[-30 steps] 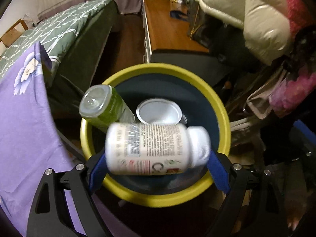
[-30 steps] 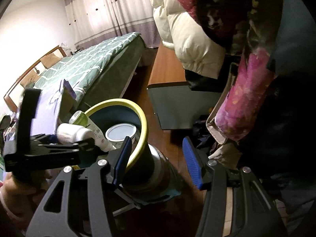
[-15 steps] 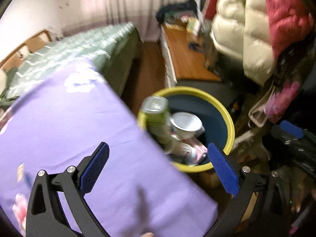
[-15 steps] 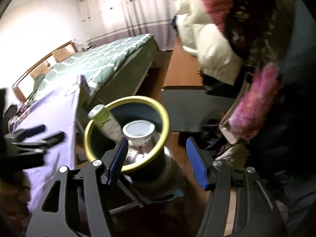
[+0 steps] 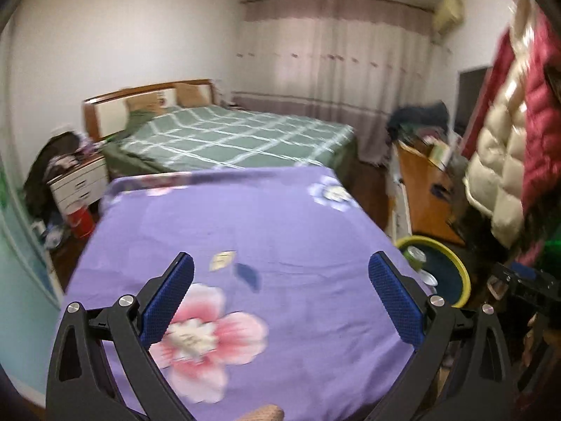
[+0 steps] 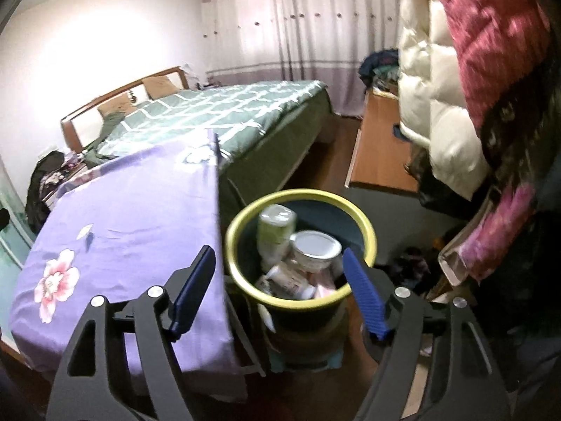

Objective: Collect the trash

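Holding my left gripper [image 5: 280, 294] wide open and empty over the purple cloth [image 5: 245, 231], I am opening my empty right gripper [image 6: 280, 291] above the yellow-rimmed bin [image 6: 364, 224], where the green can [image 6: 275, 228] and bottles are sitting so the trash is staying together.

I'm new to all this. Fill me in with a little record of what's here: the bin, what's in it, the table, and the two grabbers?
bin: yellow-rimmed bin, beside the table
contents: green can, white tub, white bottle
table: purple flowered cloth, no trash visible on it
left gripper: open, empty, over the cloth
right gripper: jaws opening, nothing held, near the bin
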`<action>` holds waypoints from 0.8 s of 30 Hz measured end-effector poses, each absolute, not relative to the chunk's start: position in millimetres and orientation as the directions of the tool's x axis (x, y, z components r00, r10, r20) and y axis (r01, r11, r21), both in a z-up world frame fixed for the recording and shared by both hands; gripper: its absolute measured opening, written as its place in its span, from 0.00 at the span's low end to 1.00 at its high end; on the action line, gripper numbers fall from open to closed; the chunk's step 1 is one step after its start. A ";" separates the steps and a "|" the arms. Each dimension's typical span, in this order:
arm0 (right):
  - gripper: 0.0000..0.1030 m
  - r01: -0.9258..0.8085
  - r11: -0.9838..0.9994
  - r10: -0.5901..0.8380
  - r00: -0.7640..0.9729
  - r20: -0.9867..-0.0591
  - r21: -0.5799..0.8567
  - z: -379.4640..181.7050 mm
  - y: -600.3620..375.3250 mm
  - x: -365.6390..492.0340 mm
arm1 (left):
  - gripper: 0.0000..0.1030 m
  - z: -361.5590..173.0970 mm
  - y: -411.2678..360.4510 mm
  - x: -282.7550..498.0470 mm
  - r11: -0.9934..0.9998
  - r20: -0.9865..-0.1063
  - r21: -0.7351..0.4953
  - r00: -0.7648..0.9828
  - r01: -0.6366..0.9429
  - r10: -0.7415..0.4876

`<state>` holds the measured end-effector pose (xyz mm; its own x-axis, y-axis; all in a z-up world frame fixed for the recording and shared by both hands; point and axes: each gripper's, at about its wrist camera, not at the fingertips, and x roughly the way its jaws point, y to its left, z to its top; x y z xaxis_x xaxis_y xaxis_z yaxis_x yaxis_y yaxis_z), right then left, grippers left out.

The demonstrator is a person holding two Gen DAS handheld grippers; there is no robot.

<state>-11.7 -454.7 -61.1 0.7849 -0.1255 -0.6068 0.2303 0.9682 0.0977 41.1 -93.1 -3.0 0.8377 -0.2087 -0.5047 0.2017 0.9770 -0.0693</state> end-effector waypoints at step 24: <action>0.79 0.152 0.986 -0.090 0.836 -0.542 0.070 -39.1 -401.5 -30.4 | 0.95 4.3 -21.0 -15.4 0.997 -0.443 -0.059 0.894 0.046 -0.068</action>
